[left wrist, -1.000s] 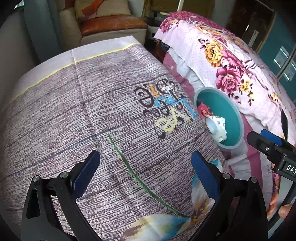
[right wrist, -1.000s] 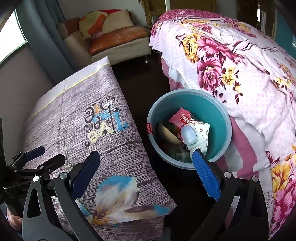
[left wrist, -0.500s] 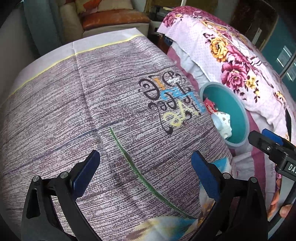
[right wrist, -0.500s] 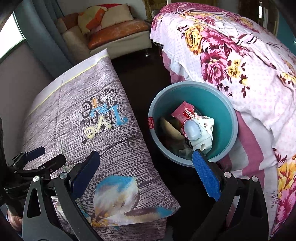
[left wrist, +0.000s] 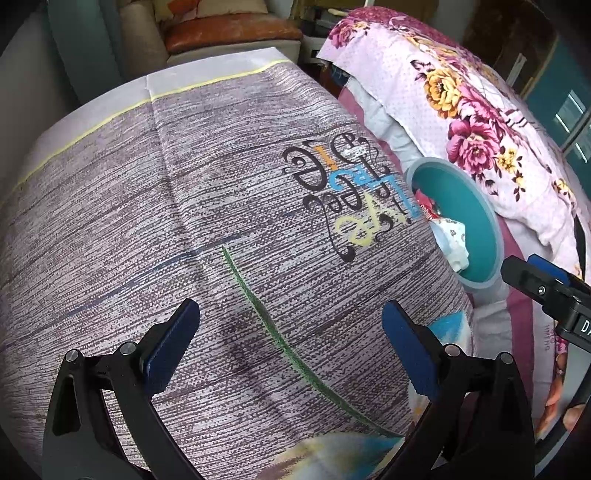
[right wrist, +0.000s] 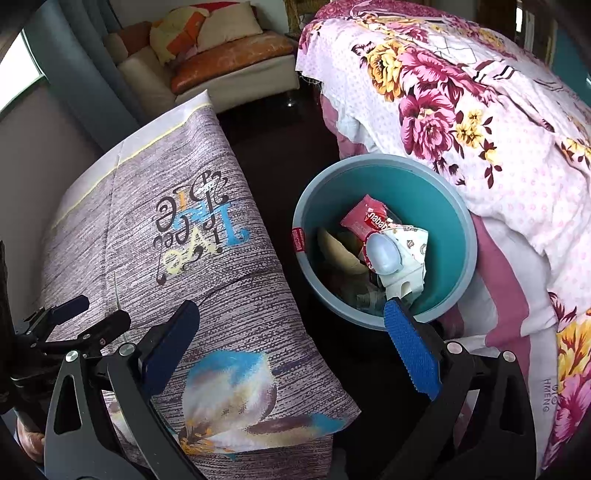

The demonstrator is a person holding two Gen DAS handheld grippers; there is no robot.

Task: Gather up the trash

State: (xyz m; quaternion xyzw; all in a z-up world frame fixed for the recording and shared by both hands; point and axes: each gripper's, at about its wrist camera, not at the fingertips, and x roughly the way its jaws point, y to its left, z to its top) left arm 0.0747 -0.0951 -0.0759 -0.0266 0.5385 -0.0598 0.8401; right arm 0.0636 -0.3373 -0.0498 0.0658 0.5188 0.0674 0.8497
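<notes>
Left wrist: purple-grey tablecloth (left wrist: 207,206) fills view, sofa (left wrist: 229,31) behind, floral bedspread (left wrist: 461,107) right. Left gripper (left wrist: 288,347) spread wide, empty, nudged forward since earlier.

Right wrist: right gripper (right wrist: 291,347) agape, empty, above teal bin (right wrist: 458,236) between table and bed. Red wrapper (right wrist: 364,218) inside, long axis diagonal, pointing upper left.
</notes>
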